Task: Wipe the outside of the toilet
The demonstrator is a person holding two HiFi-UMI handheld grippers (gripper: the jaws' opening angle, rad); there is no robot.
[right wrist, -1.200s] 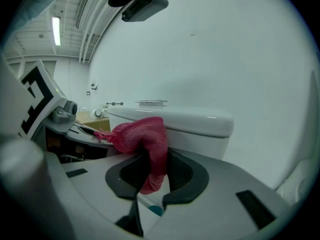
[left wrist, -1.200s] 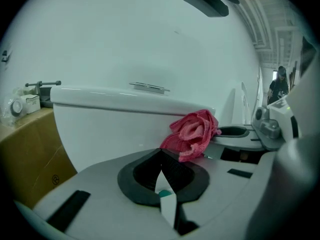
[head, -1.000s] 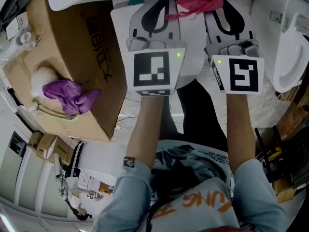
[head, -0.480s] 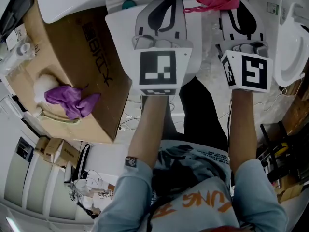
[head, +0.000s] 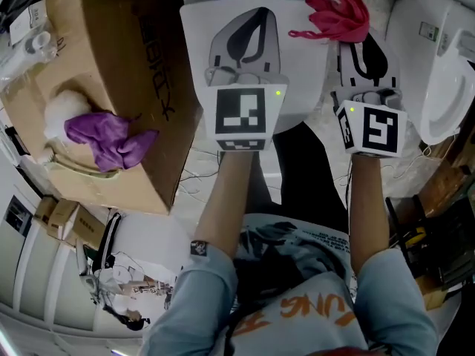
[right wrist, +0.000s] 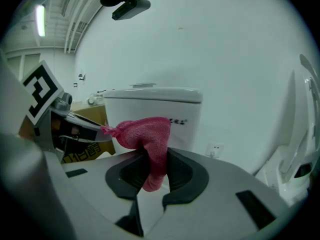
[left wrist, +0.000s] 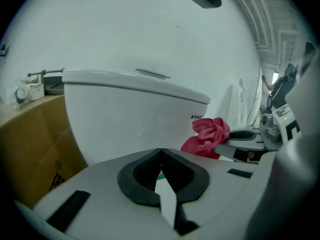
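While the right gripper (head: 358, 37) stays clamped on the pink cloth (head: 338, 17), the cloth now sits lower in the head view, at the right rear corner of the toilet (head: 303, 73) lid. The left gripper (head: 248, 22) hovers beside it, jaws together and empty.

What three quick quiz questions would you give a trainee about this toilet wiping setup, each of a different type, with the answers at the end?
1. True or false: the left gripper holds the pink cloth.
2. Multiple choice: what lies at the cardboard box? A, a purple cloth; B, a scrubbing brush; C, a spray bottle.
3. Short answer: which gripper is ready to wipe, and why?

Key: 1, false: its jaws are together on nothing. 2, A. 3, the right gripper, because it is shut on the pink cloth.
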